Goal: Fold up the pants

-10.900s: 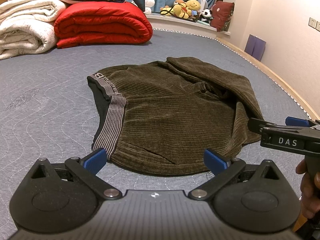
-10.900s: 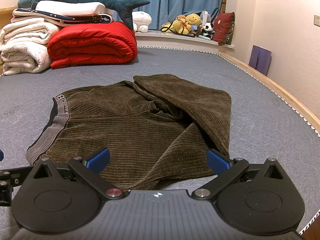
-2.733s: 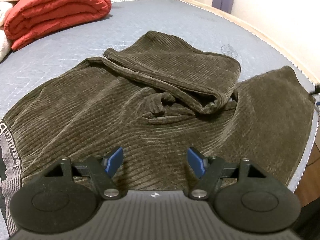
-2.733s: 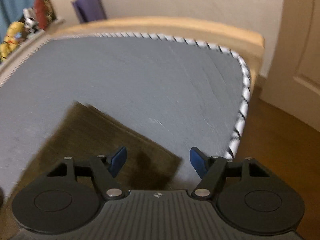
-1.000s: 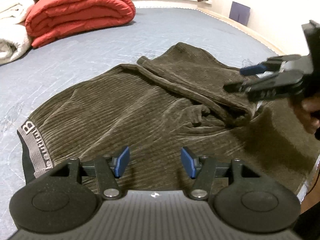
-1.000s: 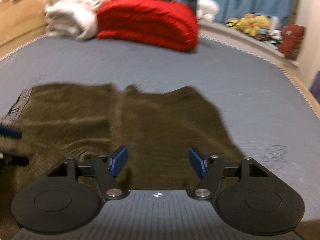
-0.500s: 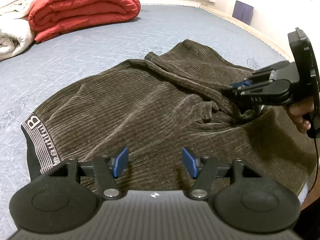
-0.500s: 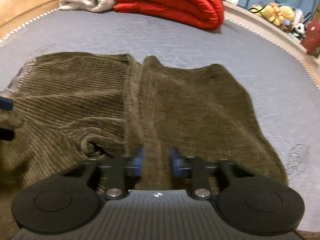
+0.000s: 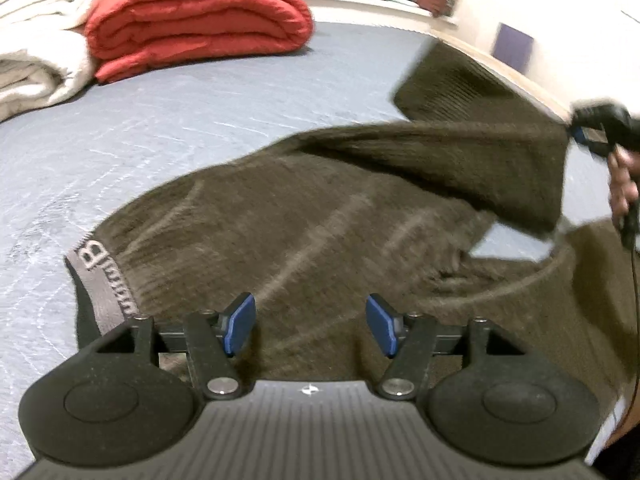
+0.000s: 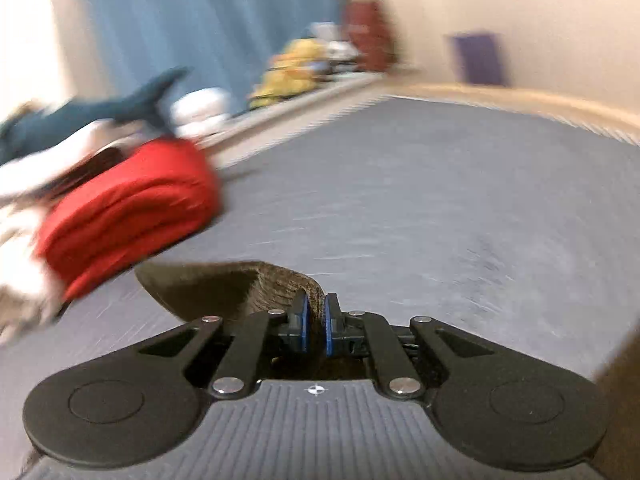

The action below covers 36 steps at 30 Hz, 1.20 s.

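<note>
Motion blur smears most of what I see, and the bed (image 9: 200, 120) runs off frame at every edge. The brown pants (image 9: 280, 240) lie spread across it, one leg lifted to the right. My right gripper (image 10: 314, 322) (handle gripped by a hand (image 9: 622, 184)) is clenched on that leg's hem. My left gripper (image 9: 308, 330) hangs released above the waist area.

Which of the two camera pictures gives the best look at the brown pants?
The left wrist view: the pants spread across the mattress, grey waistband visible, one leg lifted by the right gripper. The right wrist view shows only a small fold of the fabric pinched between its pads.
</note>
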Motion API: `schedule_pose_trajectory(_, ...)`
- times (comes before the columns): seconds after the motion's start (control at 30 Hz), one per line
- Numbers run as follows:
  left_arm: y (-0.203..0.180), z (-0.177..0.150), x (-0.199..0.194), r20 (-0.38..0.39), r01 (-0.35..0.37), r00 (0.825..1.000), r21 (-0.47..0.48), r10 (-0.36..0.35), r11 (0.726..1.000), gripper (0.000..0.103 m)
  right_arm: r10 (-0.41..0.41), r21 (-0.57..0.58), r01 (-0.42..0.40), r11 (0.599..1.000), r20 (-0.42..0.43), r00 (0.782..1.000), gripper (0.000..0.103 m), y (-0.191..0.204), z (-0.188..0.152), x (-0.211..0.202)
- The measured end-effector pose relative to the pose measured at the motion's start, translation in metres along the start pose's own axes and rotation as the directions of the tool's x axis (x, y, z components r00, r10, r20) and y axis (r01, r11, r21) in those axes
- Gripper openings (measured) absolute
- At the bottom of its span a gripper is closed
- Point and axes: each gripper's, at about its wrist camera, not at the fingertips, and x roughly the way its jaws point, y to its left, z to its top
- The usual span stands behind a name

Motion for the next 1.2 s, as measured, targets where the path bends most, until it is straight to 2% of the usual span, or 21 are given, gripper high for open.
schedule_pose_trajectory(0.13,0.028,0.011,0.002,0.015,-0.055,0.998,-0.072,0.056,0.996,0.067,-0.027,0.121,0.035,0.992,-0.066,0.997,0.009,-0.026,-0.008,0.016)
schedule_pose_trajectory(0.23,0.062,0.02,0.002,0.022,-0.11,0.993,-0.168,0.116,0.98,0.067,-0.059,0.112,0.06,0.992,-0.017,0.998,0.009,-0.033,-0.005,0.014)
schedule_pose_trajectory(0.33,0.095,0.023,0.0,0.013,-0.169,0.984,-0.279,0.18,0.945,0.067,-0.032,0.138,0.029,0.99,0.017,0.999,0.01,-0.043,0.0,0.011)
schedule_pose_trajectory(0.4,0.112,0.024,-0.002,-0.001,-0.207,0.975,-0.346,0.22,0.915,0.071,-0.042,0.169,0.038,0.985,0.022,0.999,0.011,-0.054,0.004,0.013)
schedule_pose_trajectory(0.47,0.129,0.024,-0.005,-0.013,-0.221,0.972,-0.406,0.236,0.887,0.074,-0.067,0.183,0.064,0.981,0.009,0.998,0.023,-0.071,0.005,0.02)
schedule_pose_trajectory(0.5,0.138,0.023,-0.006,-0.02,-0.225,0.97,-0.438,0.241,0.87,0.074,-0.077,0.189,0.076,0.979,-0.003,0.997,0.033,-0.077,0.005,0.023)
schedule_pose_trajectory(0.57,0.154,0.023,-0.01,-0.031,-0.229,0.969,-0.487,0.245,0.843,0.074,-0.096,0.197,0.103,0.975,-0.048,0.994,0.035,-0.089,0.003,0.032)
schedule_pose_trajectory(0.63,0.166,0.023,-0.01,-0.041,-0.22,0.972,-0.518,0.232,0.827,0.076,-0.08,0.174,0.103,0.979,-0.131,0.988,0.035,-0.096,-0.005,0.047)
schedule_pose_trajectory(0.67,0.168,0.022,-0.009,-0.048,-0.215,0.974,-0.523,0.223,0.825,0.076,-0.077,0.146,0.104,0.984,-0.179,0.981,0.035,-0.096,-0.01,0.053)
schedule_pose_trajectory(0.73,0.17,0.023,-0.002,-0.07,-0.206,0.977,-0.522,0.199,0.827,0.076,-0.079,0.078,0.105,0.991,-0.279,0.957,0.043,-0.088,-0.021,0.066)
schedule_pose_trajectory(0.77,0.17,0.023,0.001,-0.079,-0.2,0.979,-0.518,0.186,0.832,0.077,-0.072,0.05,0.092,0.995,-0.301,0.951,0.044,-0.084,-0.025,0.069)
schedule_pose_trajectory(0.83,0.166,0.022,0.009,-0.091,-0.18,0.984,-0.502,0.156,0.846,0.077,-0.1,-0.059,0.087,0.995,-0.291,0.951,0.044,-0.068,-0.028,0.068)
schedule_pose_trajectory(0.9,0.162,0.021,0.013,-0.088,-0.186,0.982,-0.486,0.164,0.854,0.077,-0.101,-0.112,0.073,0.991,-0.279,0.955,0.044,-0.057,-0.027,0.068)
schedule_pose_trajectory(1.07,0.161,0.015,0.029,-0.109,-0.217,0.976,-0.464,0.188,0.859,0.077,-0.082,-0.115,0.051,0.992,-0.277,0.957,0.044,-0.052,-0.023,0.064)
schedule_pose_trajectory(1.2,0.166,0.012,0.036,-0.124,-0.216,0.976,-0.469,0.178,0.856,0.077,-0.06,-0.11,0.03,0.994,-0.289,0.956,0.052,-0.057,-0.019,0.063)
